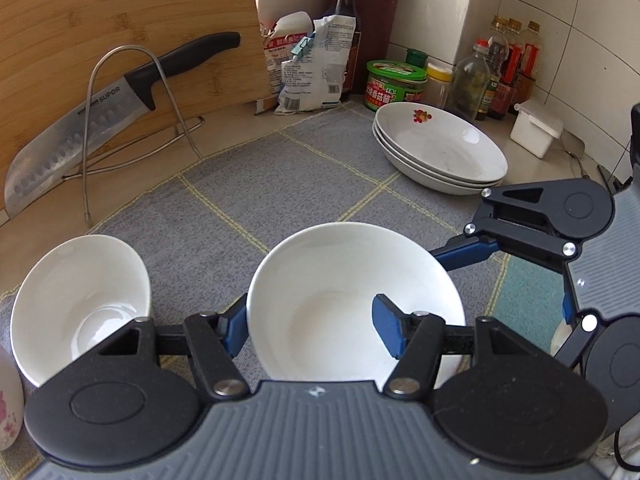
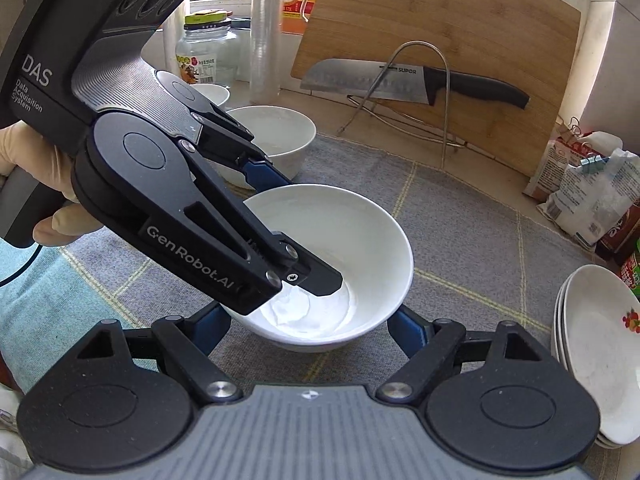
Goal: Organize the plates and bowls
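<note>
A white bowl (image 1: 352, 300) (image 2: 340, 264) stands on the grey mat. My left gripper (image 1: 312, 328) straddles its near-left rim, one finger outside (image 1: 234, 330) and one inside (image 1: 388, 330); in the right wrist view the left gripper (image 2: 288, 232) reaches into the bowl from the left. The jaws look wide and not clamped. My right gripper (image 2: 308, 332) is open, its fingers on either side of the bowl's base. A second white bowl (image 1: 80, 308) (image 2: 276, 136) stands to the left. A stack of three white plates (image 1: 440, 148) (image 2: 592, 356) sits at the right.
A cleaver (image 1: 100, 116) leans on a wire rack (image 1: 132, 120) against a bamboo board (image 1: 120, 20) at the back. Bags (image 1: 312, 68), bottles and jars (image 1: 492, 72) crowd the back corner. A white box (image 1: 536, 128) stands beside the plates. A glass jar (image 2: 204, 52) stands at the windowsill.
</note>
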`<move>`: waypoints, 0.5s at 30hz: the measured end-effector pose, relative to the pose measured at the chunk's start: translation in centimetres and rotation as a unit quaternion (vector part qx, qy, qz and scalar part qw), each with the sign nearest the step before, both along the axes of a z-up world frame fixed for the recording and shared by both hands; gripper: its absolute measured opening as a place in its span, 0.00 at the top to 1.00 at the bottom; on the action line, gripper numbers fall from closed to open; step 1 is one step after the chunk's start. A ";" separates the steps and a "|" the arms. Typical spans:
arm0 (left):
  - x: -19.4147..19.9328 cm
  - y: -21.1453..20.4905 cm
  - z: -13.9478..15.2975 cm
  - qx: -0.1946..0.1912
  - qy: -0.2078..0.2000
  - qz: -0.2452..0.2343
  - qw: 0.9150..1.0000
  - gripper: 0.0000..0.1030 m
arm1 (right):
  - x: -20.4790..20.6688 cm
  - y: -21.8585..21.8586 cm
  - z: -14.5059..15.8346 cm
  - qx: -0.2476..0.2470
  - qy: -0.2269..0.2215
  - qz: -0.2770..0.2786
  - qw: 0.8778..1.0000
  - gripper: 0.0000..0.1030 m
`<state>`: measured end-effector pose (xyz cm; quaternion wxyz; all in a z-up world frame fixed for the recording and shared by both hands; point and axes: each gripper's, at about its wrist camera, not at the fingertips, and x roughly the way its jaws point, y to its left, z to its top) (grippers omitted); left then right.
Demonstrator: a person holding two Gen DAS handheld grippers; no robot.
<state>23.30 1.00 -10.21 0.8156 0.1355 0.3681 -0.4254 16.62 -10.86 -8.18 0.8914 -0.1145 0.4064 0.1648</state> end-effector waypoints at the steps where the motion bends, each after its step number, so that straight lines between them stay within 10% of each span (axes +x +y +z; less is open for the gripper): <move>1: 0.1 -0.2 -0.1 -0.001 0.001 -0.002 1.000 0.40 | 0.1 -0.2 0.0 0.000 0.000 -0.003 1.000 0.14; 15: 1.2 -1.3 -0.6 -0.005 0.008 -0.007 1.000 0.40 | 0.9 -1.2 -0.7 0.005 0.013 -0.023 1.000 0.14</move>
